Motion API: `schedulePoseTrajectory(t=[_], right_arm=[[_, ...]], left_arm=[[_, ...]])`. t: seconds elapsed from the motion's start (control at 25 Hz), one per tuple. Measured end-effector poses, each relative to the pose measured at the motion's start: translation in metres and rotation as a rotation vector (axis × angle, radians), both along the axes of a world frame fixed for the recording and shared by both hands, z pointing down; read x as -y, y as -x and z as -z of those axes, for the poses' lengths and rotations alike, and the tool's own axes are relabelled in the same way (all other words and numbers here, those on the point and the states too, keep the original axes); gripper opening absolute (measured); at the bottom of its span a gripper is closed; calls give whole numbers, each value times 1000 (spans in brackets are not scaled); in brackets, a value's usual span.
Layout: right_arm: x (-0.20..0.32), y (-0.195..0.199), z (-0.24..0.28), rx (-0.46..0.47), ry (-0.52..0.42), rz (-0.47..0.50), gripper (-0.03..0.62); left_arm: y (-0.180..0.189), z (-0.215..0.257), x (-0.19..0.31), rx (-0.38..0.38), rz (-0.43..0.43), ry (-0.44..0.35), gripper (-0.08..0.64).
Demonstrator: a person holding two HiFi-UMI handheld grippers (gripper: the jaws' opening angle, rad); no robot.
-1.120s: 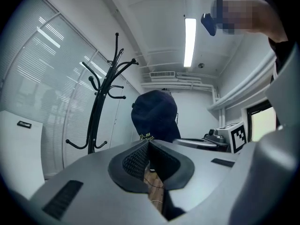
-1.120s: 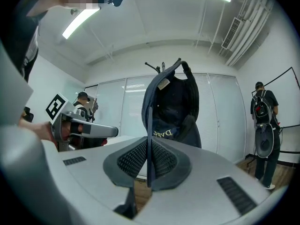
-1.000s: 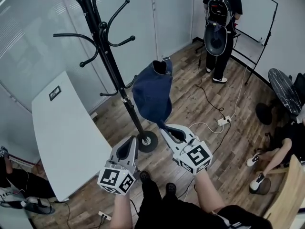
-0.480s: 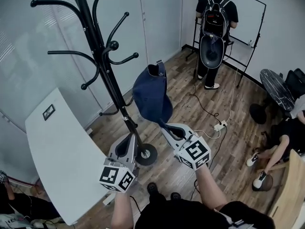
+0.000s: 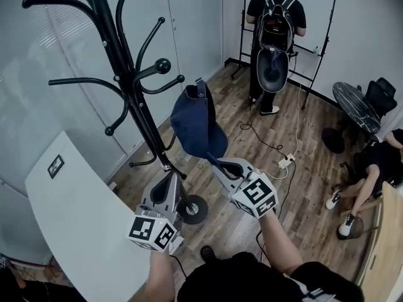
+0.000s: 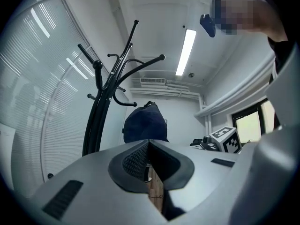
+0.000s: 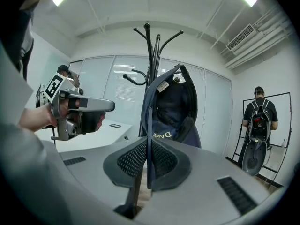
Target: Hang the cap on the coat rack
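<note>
A navy cap (image 5: pixel 196 123) hangs upright by its brim from my right gripper (image 5: pixel 215 163), which is shut on the brim's edge. The cap's strap end sits just right of a knobbed hook (image 5: pixel 162 65) of the black coat rack (image 5: pixel 133 87), not touching it. In the right gripper view the cap (image 7: pixel 171 108) fills the middle in front of the rack (image 7: pixel 150 46), with the brim clamped in my right gripper (image 7: pixel 149 142). My left gripper (image 5: pixel 169 181) is shut on nothing, low beside the rack's pole. From the left gripper (image 6: pixel 148 145) the cap (image 6: pixel 145 123) shows right of the rack (image 6: pixel 101 108).
A white table (image 5: pixel 69 216) stands left of the rack's round base (image 5: pixel 192 209). A person with a backpack (image 5: pixel 274 24) stands at a whiteboard at the back. Another person (image 5: pixel 376 162) sits at the right by a black chair (image 5: pixel 356 100). A cable and power strip (image 5: pixel 284 162) lie on the wood floor.
My right gripper has lifted the cap up and left, closer to the rack's hooks. The left gripper has risen alongside the pole and stays shut.
</note>
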State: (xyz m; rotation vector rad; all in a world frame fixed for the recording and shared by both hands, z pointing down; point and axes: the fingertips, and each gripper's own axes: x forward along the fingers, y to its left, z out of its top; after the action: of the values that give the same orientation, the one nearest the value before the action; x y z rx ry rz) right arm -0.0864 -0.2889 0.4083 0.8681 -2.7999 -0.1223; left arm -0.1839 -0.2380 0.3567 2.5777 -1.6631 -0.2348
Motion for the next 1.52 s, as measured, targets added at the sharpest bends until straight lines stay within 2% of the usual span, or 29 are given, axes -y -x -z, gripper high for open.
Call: schedulePoseTrajectory(t=[0.8,1.24,1.52], right_arm=[[32,11,12,-83,-42,-29,43],[38,20,10,-146,-53,-8,43],[34,28,5,-102,-24,9,43]], left_arm=[[17,0,17,8,-50,5,14],[26,-3,23,-15,-32,1,14],[28,-7,24,-26,-26,7,14]])
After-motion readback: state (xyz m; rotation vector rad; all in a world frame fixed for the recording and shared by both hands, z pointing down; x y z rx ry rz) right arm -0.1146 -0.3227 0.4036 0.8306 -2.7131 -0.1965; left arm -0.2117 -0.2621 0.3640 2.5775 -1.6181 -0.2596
